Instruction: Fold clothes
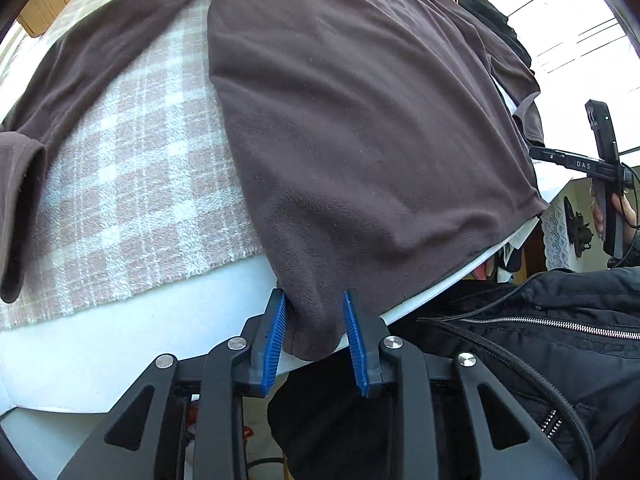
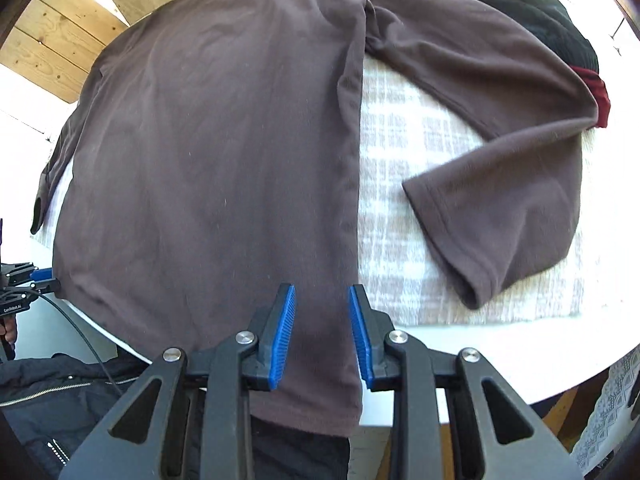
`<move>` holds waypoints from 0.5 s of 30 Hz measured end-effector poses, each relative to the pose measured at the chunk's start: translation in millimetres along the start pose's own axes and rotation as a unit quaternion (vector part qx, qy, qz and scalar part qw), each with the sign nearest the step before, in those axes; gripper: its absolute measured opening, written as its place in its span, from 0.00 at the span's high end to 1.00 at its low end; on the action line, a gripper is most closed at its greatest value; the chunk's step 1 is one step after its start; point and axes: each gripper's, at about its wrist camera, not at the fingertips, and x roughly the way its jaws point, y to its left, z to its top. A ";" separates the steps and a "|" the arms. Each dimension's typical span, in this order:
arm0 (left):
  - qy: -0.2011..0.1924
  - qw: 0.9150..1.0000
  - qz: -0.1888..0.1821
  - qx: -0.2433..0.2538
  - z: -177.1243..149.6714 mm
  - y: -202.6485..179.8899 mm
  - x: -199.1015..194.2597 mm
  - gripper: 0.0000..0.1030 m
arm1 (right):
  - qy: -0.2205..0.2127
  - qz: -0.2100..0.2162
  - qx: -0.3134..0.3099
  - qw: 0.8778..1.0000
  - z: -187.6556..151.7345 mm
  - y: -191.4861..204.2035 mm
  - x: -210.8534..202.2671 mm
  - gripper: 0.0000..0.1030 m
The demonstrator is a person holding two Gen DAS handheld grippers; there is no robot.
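A brown fleece long-sleeved shirt (image 1: 360,100) lies spread flat on a plaid blanket (image 1: 140,180), with its hem hanging over the near table edge. My left gripper (image 1: 316,308) is open, and the shirt's hem corner sits between its blue pads. In the right wrist view my right gripper (image 2: 322,300) is open over the shirt's (image 2: 220,140) other hem corner, with cloth lying between and below its fingers. One sleeve (image 2: 500,208) bends back across the blanket (image 2: 400,220). The other sleeve (image 1: 24,160) trails to the far left. Each gripper shows in the other's view: right gripper (image 1: 600,160), left gripper (image 2: 40,276).
The white table (image 1: 120,340) shows bare along its near rim. A black garment (image 2: 520,8) with yellow stripes and a dark red piece (image 2: 600,96) lie at the far right. A person's black zipped jacket (image 1: 540,340) is close below the table edge. Wooden boards (image 2: 52,40) lie beyond.
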 end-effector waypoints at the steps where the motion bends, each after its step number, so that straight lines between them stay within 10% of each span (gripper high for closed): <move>1: 0.002 1.000 -0.001 0.004 -0.4 0.2 -1.5 0.94 | 0.004 0.001 0.005 1.000 -6.1 -0.7 0.1 0.73; 15: 0.043 0.998 0.015 0.037 -8.0 19.1 -9.8 0.95 | 0.024 0.003 0.028 0.999 -41.6 6.8 5.5 0.73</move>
